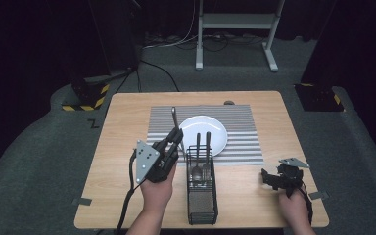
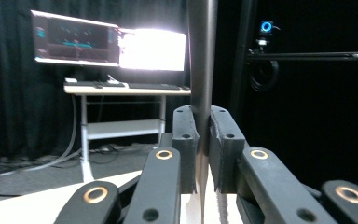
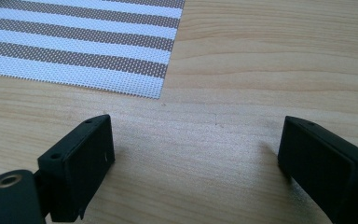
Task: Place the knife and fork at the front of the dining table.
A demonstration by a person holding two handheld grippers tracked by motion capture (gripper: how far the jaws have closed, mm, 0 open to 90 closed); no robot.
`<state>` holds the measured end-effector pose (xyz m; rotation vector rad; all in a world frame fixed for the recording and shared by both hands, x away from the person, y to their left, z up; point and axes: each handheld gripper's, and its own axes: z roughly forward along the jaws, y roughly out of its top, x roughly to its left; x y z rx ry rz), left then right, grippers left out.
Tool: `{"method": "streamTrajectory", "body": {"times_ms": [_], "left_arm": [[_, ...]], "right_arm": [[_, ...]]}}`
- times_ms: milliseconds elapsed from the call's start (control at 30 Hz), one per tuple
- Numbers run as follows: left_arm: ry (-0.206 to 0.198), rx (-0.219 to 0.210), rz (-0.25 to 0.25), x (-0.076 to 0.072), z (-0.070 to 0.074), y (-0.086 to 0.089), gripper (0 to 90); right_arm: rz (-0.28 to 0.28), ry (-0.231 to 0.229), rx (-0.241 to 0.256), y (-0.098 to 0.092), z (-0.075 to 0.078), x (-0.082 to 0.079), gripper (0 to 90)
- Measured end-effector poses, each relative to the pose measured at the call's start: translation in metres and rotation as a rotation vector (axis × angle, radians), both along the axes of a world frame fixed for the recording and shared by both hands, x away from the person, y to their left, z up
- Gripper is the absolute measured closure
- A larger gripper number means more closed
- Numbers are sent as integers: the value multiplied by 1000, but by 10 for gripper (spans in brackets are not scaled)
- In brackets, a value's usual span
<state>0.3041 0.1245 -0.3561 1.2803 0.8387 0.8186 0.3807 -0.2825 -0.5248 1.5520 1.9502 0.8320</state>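
While our left gripper (image 1: pixel 175 138) squeezes a knife (image 1: pixel 174 117) near the middle of the frame, two pieces (image 1: pixel 202 147) wait in the black basket (image 1: pixel 201 205). Our right gripper (image 3: pixel 196 163), lower right, is wide open and empty. We think table-setting has just started.

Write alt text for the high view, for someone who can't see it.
The left gripper holds a metal utensil upright beside a black wire caddy with more cutlery in it. Behind them a white plate sits on a striped mat; the right gripper rests open on the wooden table.
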Motion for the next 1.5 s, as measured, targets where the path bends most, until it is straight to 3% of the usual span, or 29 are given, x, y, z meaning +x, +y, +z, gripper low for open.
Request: {"method": "streamTrajectory", "body": {"times_ms": [167,367,933,1500], "left_arm": [[-2,-25,20,0,2,14,817],[18,-15,40,3,-3,25,817],[147,47,73,31,-48,37,818],[198,92,104,65,-78,36,818]], "right_arm": [[0,0,0,0,0,0,101],[0,0,0,0,0,0,101],[0,0,1,0,0,0,101],[0,0,0,0,0,0,101]]}}
